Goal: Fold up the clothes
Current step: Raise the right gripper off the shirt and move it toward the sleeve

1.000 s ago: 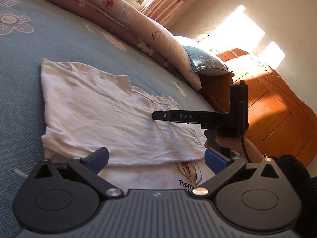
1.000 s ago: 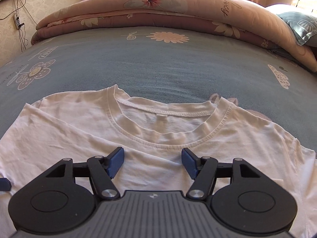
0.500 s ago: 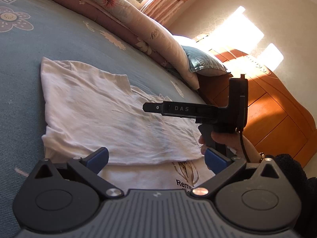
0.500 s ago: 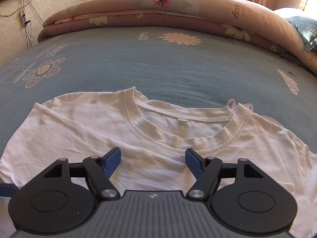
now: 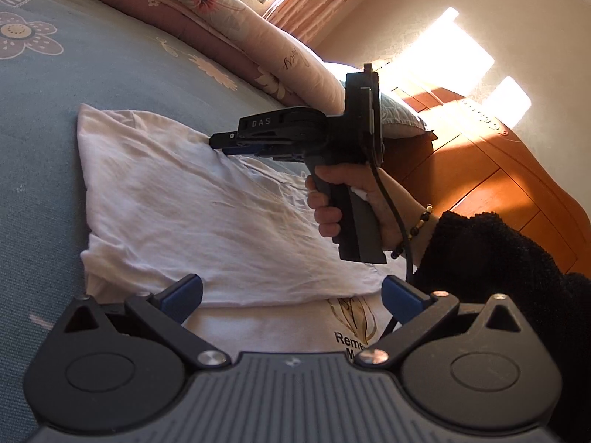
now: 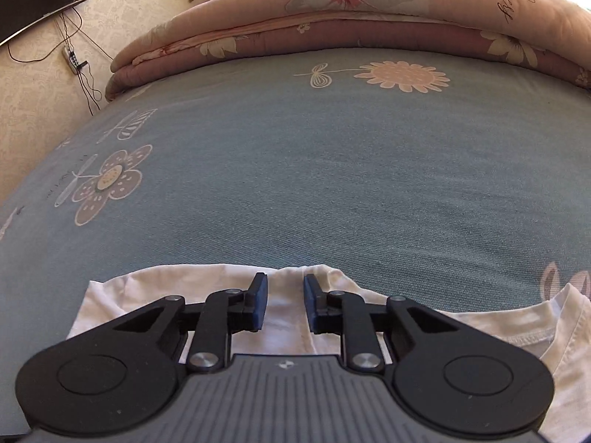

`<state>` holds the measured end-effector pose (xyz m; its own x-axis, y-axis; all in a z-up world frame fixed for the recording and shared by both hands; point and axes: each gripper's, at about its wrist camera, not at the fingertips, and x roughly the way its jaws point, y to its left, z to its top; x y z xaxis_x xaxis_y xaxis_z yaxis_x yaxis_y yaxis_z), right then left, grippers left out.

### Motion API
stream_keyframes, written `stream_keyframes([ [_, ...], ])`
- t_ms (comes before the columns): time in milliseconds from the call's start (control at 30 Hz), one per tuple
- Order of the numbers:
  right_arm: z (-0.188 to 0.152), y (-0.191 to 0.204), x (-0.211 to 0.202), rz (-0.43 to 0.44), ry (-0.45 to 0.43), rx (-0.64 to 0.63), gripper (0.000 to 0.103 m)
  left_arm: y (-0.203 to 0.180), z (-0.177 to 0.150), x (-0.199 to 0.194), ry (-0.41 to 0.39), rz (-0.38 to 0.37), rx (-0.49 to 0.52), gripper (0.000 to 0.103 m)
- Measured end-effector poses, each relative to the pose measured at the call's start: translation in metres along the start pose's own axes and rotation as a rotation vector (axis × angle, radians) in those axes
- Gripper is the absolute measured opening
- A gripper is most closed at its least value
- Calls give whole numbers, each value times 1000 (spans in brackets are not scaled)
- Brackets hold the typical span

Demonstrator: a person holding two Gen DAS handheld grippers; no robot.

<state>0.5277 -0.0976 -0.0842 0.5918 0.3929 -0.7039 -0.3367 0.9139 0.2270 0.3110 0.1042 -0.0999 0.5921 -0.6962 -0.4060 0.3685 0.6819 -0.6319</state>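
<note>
my right gripper (image 6: pixel 284 301) is at the far edge of the white t-shirt (image 5: pixel 207 206), near the shoulder fold. its jaws are closing, with a ridge of the cloth between the blue pads (image 6: pixel 260 301), which are not yet pressing it. my right hand (image 5: pixel 354 199) grips the handle. my left gripper (image 5: pixel 291 295) hovers wide open over the near, folded edge, holding nothing. the t-shirt lies partly folded on the blue floral bedspread (image 6: pixel 314 170), neckline (image 6: pixel 554 328) to the right, with a rolled pink quilt (image 6: pixel 332 11) behind.
</note>
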Motion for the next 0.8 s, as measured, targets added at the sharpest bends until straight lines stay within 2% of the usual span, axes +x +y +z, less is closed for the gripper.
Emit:
stream_keyframes([
  [167,8,-10,4,8,-28,52,19,-1,0,0,0,-1,0,102],
  [267,12,0,-10,25,-46,5,22,-1,0,0,0,1,3,102],
  [367,12,12,-14,64,-11,-55,22,-1,0,0,0,1,4,102],
  [500,6,21,3,51,66,-99,22,0,0,0,-1,1,2,102],
  [633,7,14,-4,34,6,-59,23,1,0,0,-4,-4,-2,102],
  [733,10,6,-27,32,-18,-64,32,2,0,0,-7,-8,-5,102],
  [800,7,-2,-48,22,-28,-67,33,2,0,0,-8,-11,-7,102],
])
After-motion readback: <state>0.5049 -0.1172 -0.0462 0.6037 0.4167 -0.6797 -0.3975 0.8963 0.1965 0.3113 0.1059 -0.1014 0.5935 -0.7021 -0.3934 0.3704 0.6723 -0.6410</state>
